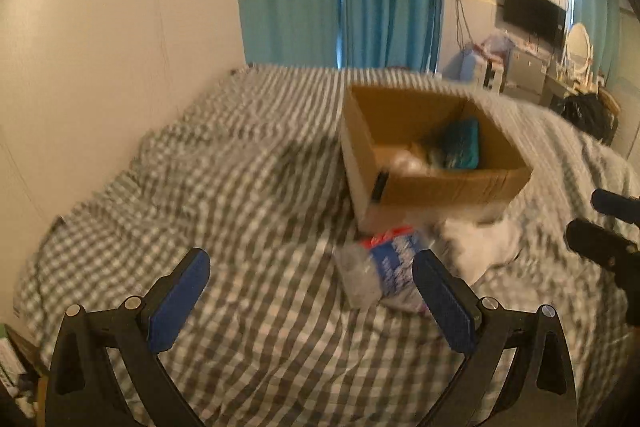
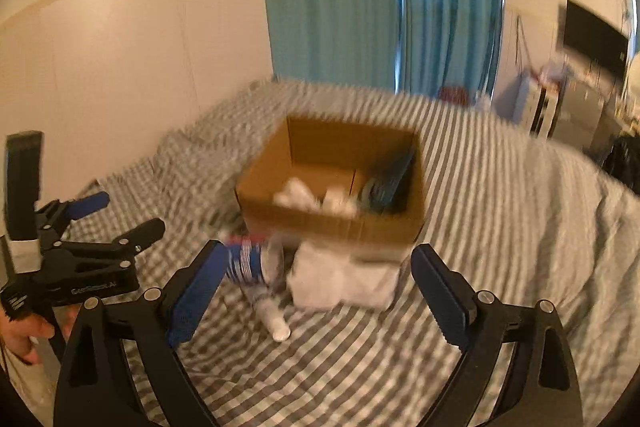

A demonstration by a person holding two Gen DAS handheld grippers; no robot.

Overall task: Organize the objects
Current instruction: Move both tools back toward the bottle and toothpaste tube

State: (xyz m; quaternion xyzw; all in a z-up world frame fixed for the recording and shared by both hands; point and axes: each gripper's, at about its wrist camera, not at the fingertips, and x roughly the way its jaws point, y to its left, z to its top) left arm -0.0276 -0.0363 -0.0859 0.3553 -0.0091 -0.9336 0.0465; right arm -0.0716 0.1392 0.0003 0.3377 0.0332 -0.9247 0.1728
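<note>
Gingham bedding (image 1: pixel 224 187) carried a cardboard box (image 1: pixel 436 187), already part-filled; both tools, left tool (image 1: pixel 312 303) and right tool (image 2: pixel 320 299), gaped wide, empty, facing a plastic-wrapped pack (image 2: pixel 252 263) and white bundle (image 2: pixel 344 283) near it, likely next.

Box (image 2: pixel 336 223) contents blurred (bedspread (image 2: pixel 500 227) too)

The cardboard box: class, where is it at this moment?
The cardboard box sits open on the checked bedspread, right of centre in the left wrist view, with a plastic packet and a white cloth lying just in front of it.
</note>
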